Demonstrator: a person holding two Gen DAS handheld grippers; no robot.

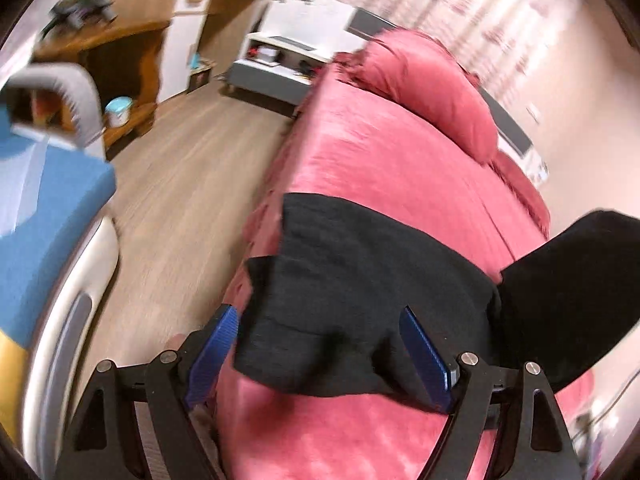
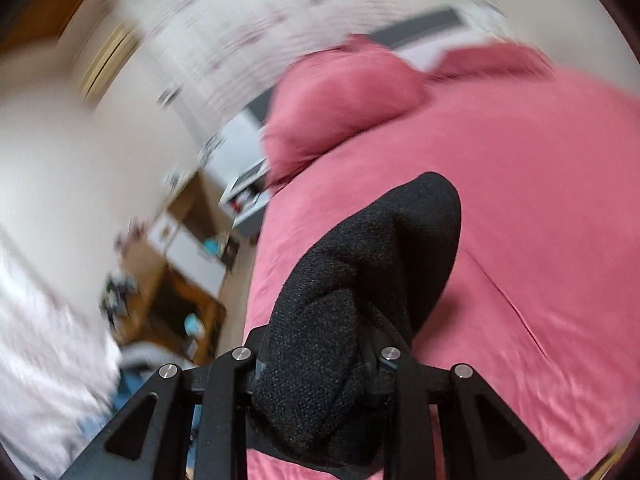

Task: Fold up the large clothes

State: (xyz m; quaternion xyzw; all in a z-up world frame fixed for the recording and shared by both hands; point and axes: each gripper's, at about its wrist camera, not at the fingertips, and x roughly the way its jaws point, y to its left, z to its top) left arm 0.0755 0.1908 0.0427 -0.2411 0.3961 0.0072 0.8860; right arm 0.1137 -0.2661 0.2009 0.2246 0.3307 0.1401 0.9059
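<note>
A black garment is pinched by the right gripper above the bed; the left gripper is held spread.

The garment is plain black, with a coarse knit texture in the right wrist view. The bedspread and pillow are a solid rose pink. The left gripper's pads are ribbed blue on black arms. The floor is pale wood-grain.
</note>
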